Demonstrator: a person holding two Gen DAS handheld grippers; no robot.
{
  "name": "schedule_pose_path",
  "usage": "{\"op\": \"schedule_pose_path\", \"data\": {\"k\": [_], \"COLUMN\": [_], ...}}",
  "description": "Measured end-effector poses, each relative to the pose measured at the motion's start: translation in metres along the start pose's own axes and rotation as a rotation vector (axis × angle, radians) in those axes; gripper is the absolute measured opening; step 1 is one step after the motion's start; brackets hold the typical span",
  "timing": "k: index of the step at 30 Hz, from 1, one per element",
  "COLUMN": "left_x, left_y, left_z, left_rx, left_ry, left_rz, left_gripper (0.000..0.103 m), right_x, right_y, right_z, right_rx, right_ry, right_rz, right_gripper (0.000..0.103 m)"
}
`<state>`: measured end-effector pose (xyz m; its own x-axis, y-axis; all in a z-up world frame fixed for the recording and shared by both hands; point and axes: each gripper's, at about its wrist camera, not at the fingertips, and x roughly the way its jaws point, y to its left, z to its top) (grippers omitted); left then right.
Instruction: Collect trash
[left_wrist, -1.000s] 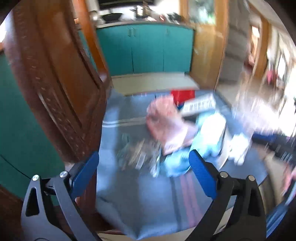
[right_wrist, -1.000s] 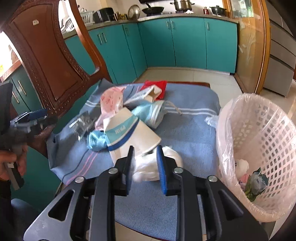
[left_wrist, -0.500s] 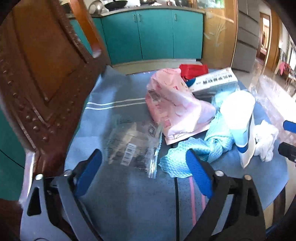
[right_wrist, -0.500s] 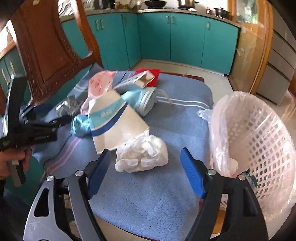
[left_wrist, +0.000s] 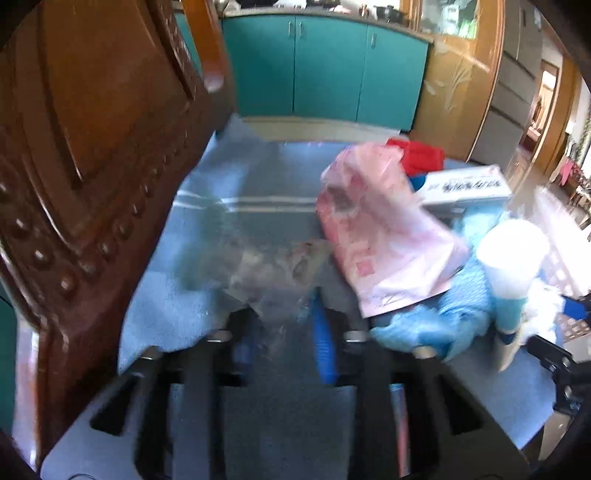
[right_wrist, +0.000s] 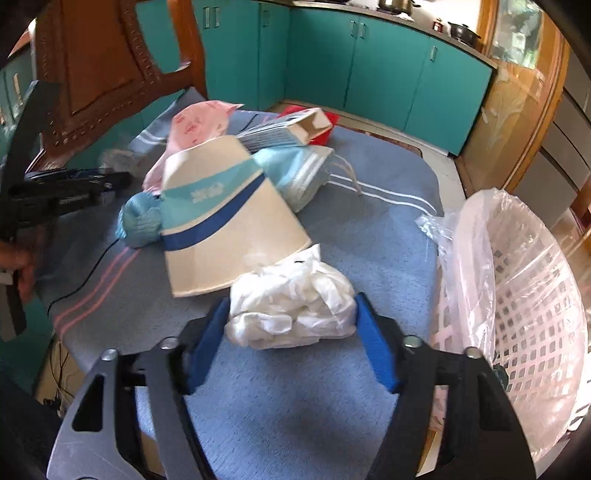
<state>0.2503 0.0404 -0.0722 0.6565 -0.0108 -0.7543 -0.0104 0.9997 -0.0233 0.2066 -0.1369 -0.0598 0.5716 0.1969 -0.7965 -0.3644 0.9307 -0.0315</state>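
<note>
Right hand-held gripper (right_wrist: 291, 341): open, pads either side of the crumpled white plastic (right_wrist: 291, 310), not yet squeezing.
Left hand-held gripper (left_wrist: 282, 332): narrowed on the clear wrapper (left_wrist: 266, 269) (blurred).
Advice: close low on the wad.
Bin (right_wrist: 517, 295): just right, by the blue-clothed tabletop (right_wrist: 369, 192).

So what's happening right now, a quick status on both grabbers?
Left gripper shut on clear plastic wrapper. Right gripper open, jaws either side of crumpled white plastic bag. Lined white basket beside it, path unobstructed.

Bright daylight — left view blurred, fisheye-warped edges.
</note>
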Motion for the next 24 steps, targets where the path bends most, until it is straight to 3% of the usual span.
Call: {"op": "schedule_pose_path", "data": {"k": [5,13,19,24], "left_x": [-0.041,-0.108,-0.105,-0.115], "left_y": [0.001,-0.027,-0.049,-0.077], "left_z": [0.008,0.001,0.005,0.005], "left_rx": [-0.001,0.072,0.093,0.090], "left_ry": [-0.103,-0.240,-0.233,-0.246], "left_rz": [-0.039,-0.119,-0.144,-0.223], "left_gripper": [0.015,0.015,0.015,0.015], "right_x": [-0.013,-0.061,-0.066,-0.093], "right_y": [-0.008,-0.019,-0.032,-0.075], "right_z": [0.002,0.003,-0.001,-0.008], "right_rx": [0.040,0.097,0.135,0.304], "right_ry": [-0.006,-0.132,-0.141,-0.262], "right_rz": [0.056,0.061,0.046,0.019], "right_gripper": [0.049,0.048,0.048,0.049]}}
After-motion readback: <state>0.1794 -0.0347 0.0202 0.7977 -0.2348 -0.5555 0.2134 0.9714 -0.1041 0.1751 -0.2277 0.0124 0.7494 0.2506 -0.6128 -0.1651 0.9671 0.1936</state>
